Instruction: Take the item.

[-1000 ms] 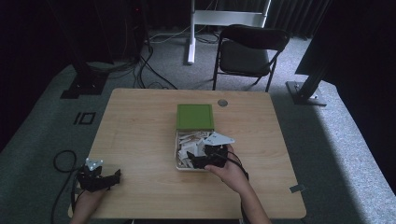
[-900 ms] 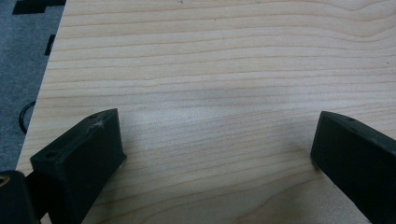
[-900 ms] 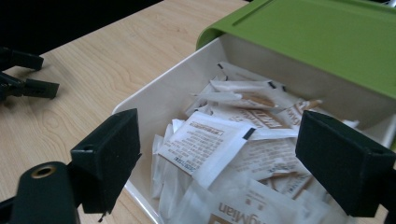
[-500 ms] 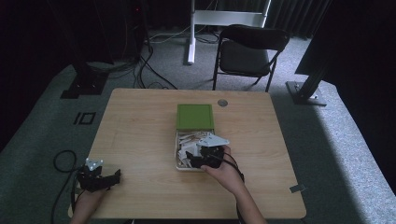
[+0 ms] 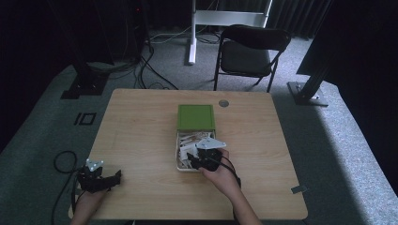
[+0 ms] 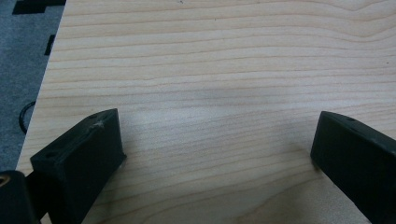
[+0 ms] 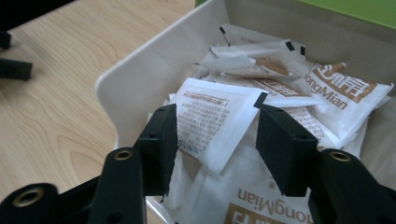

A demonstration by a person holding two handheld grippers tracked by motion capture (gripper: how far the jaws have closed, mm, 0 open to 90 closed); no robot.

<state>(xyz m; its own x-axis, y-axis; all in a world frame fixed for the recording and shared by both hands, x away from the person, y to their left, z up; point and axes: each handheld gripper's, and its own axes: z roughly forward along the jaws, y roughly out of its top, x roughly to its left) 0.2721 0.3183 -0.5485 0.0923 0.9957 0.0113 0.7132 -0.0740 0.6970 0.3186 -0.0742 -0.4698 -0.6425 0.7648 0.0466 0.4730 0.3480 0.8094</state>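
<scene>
Right hand-held gripper [image 7: 215, 140] sits over the near end of the white box [image 7: 140, 79], jaws straddling one white sachet [image 7: 210, 116]. Jaws have just been closing, sachet between them. Left pad looks against the sachet's left edge; right pad sits beside the black-tipped corner with a sliver of gap visible. Not clamped yet, so call it released, half-closed.

Sachet: flat white packet, fine dark print on the face, black tab at the upper right corner, lower edge tilted up off the pile. Lies on top of the heap, near the box's near-left wall in the right gripper view.

Under and around it: more sachets [image 7: 341, 93] of the same kind, some with brown "Mian" lettering, stacked loosely and overlapping. Box is open, rounded corners.

High view: right hand-held gripper [image 5: 199, 159] over the box [image 5: 179, 165] at table centre, hand behind it. Green lid [image 5: 195, 116] lies flat, touching the far end of the box. Small round disc [image 5: 223, 102] beyond the lid, near the far edge of the table [image 5: 141, 122].

Left hand-held gripper [image 5: 112, 177] rests at the near left corner of the table, well apart from the box. Its own view: jaws spread wide, bare wood [image 6: 210, 93] between them, released.
</scene>
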